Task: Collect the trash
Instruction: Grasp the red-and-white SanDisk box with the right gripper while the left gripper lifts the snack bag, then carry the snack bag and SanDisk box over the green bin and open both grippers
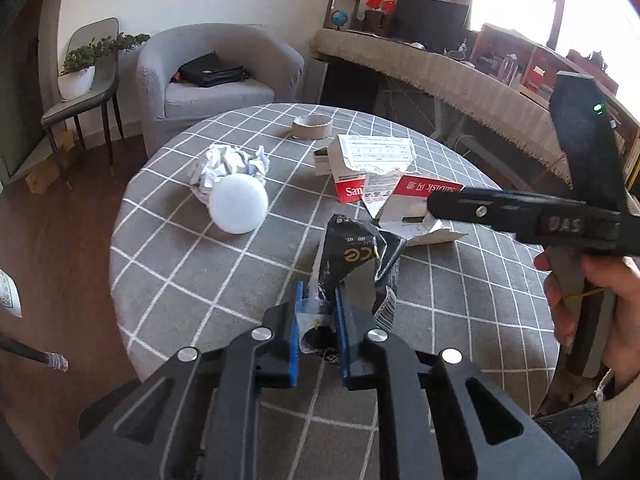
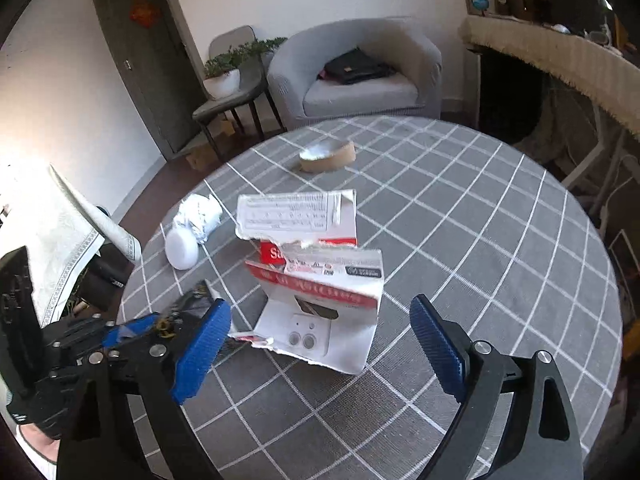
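On the left of the round grey table (image 1: 168,264) sit a crumpled paper ball (image 1: 228,166) and a white ball (image 1: 239,204). In the middle, the left gripper (image 1: 318,332) pinches a black wrapper (image 1: 356,252). To the right, the right gripper (image 2: 320,340) is spread wide around torn red-and-white packaging (image 2: 320,304), not touching it.

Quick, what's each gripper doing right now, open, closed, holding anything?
Left gripper: closed on the black wrapper.
Right gripper: open, holding nothing; the torn white packaging lies between its fingers.
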Available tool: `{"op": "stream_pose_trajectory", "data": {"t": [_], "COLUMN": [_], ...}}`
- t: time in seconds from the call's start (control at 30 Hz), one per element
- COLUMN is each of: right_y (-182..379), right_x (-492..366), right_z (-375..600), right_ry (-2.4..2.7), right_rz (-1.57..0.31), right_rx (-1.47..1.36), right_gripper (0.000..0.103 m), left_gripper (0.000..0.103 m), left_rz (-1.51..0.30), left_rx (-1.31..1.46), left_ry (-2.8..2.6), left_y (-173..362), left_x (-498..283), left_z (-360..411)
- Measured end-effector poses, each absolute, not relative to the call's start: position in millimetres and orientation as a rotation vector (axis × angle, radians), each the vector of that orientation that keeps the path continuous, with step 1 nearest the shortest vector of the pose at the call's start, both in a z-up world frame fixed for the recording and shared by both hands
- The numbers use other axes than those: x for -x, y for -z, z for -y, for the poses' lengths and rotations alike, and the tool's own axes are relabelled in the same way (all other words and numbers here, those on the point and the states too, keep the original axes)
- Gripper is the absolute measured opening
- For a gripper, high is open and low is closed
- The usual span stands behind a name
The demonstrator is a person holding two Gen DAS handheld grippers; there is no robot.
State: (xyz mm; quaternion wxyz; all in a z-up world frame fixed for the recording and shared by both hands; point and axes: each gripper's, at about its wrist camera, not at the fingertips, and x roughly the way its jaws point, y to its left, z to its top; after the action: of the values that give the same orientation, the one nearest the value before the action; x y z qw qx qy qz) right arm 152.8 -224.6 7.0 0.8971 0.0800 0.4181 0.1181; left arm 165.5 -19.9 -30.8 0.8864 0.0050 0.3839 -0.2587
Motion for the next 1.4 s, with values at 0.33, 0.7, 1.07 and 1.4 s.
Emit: {"op": "stream_pose_trajectory", "data": {"t": [0.33, 0.7, 1.07, 1.4], "right_y": [5.2, 4.9, -14.8, -34.0], "right_x": [-170.3, -178.2, -162.5, -150.0], "right_z": [207.9, 193.4, 137.9, 71.1], "right_ry": [-0.154, -0.137, -0.280, -0.423], "right_rz": [-0.893, -0.862, -0.855, -0.823], "right_rx": [-0.142, -0.119, -0.095, -0.034], "right_gripper": [0.092, 0.074, 0.073, 0.073], "left_gripper": [0.016, 0.016, 0.016, 0.016], "left_rz": [-0.758, -0.756, -0.762, -0.810], "left_rx": [0.029, 0.051, 0.094, 0.138], "left_ry": [0.519, 0.481, 0.380, 0.258], "left_y": [12.0, 7.0, 6.8, 24.1], "left_x": [-155.2, -146.6, -138.2, -133.4], "left_z": [-10.6, -52.1, -104.4, -162.7]}}
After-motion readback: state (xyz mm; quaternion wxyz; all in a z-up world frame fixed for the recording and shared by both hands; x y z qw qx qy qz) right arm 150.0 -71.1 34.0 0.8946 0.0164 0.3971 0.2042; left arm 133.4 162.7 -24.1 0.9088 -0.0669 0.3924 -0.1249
